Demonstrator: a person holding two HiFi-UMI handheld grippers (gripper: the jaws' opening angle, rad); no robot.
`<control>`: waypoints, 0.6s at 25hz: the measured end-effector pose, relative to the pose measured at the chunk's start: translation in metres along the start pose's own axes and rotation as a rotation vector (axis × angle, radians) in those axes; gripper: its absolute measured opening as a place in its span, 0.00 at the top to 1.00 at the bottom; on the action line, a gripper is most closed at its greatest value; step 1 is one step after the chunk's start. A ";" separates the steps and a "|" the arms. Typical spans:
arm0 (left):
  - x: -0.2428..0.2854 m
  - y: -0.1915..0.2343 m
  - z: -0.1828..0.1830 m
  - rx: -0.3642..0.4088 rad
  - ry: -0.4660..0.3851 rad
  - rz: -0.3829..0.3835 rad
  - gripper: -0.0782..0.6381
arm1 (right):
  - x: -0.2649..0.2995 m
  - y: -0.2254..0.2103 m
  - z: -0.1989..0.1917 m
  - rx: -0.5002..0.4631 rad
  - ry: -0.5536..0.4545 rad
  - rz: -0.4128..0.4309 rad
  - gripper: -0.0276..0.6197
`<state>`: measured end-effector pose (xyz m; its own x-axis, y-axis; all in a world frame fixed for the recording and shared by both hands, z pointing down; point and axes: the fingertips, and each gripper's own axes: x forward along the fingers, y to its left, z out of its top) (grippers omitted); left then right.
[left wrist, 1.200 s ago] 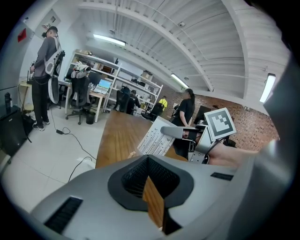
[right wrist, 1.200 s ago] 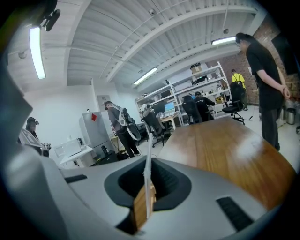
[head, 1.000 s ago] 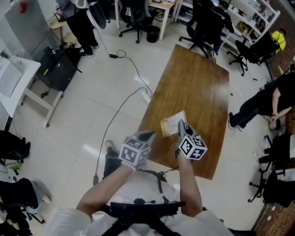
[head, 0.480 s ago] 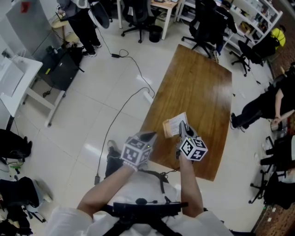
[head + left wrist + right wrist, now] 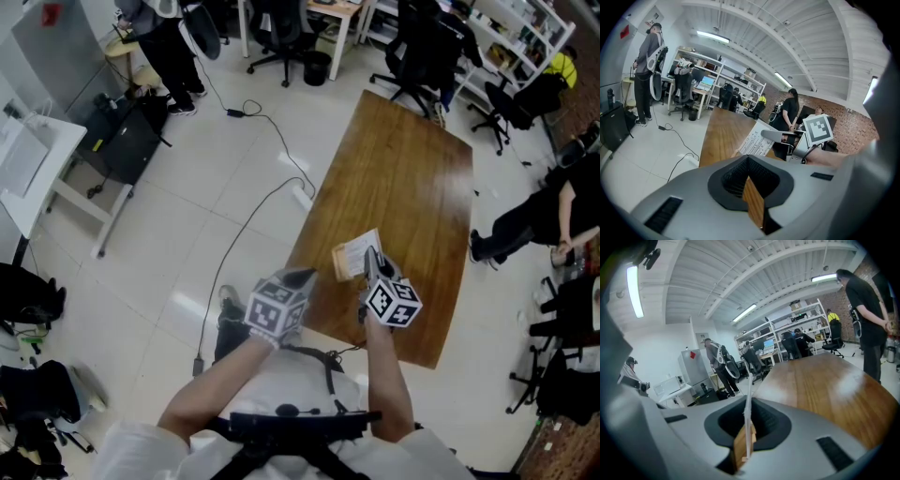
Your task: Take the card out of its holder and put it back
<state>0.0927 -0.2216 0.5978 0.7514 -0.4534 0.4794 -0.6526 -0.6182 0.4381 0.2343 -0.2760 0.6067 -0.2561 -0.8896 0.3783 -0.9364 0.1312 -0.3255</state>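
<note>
My right gripper [image 5: 368, 261] is shut on a white printed card [image 5: 360, 247], which it holds just above the near end of the wooden table [image 5: 403, 178]. A tan holder piece [image 5: 336, 260] sits at the card's left end. In the right gripper view the card [image 5: 748, 394] stands edge-on between the jaws. The left gripper view shows the card [image 5: 753, 142] face-on, with the right gripper [image 5: 772, 135] pinching it. My left gripper [image 5: 300, 277] hovers to the left of the card, apart from it. Its jaws are together, with only a tan sliver [image 5: 753, 206] showing between them.
The long table runs away from me toward office chairs [image 5: 412, 56] and shelves. A cable [image 5: 246, 220] trails over the tiled floor on the left. A white desk [image 5: 28, 164] stands at the far left. A person [image 5: 539, 211] sits beside the table's right side.
Both grippers and the card keep their places; only the head view has shifted slightly.
</note>
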 end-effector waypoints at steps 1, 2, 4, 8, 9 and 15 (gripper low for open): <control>0.000 0.000 0.000 0.000 0.001 0.000 0.90 | 0.000 0.000 0.000 -0.001 0.000 -0.001 0.93; 0.000 0.000 0.000 0.000 0.002 0.000 0.90 | -0.001 0.000 0.000 0.000 0.000 0.000 0.93; -0.001 0.002 -0.001 -0.001 0.005 0.000 0.90 | -0.001 0.002 -0.001 0.002 0.001 0.001 0.93; -0.001 0.001 -0.002 -0.003 0.006 -0.002 0.90 | -0.003 0.002 -0.002 0.003 -0.001 0.003 0.93; 0.000 0.000 -0.002 -0.004 0.006 -0.002 0.90 | -0.003 0.002 -0.001 0.002 -0.001 0.004 0.93; 0.000 0.000 -0.004 -0.006 0.007 -0.002 0.90 | -0.001 0.004 -0.003 -0.004 0.004 0.009 0.93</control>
<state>0.0921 -0.2188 0.6006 0.7521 -0.4480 0.4834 -0.6516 -0.6156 0.4433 0.2303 -0.2731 0.6081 -0.2655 -0.8866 0.3787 -0.9351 0.1411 -0.3251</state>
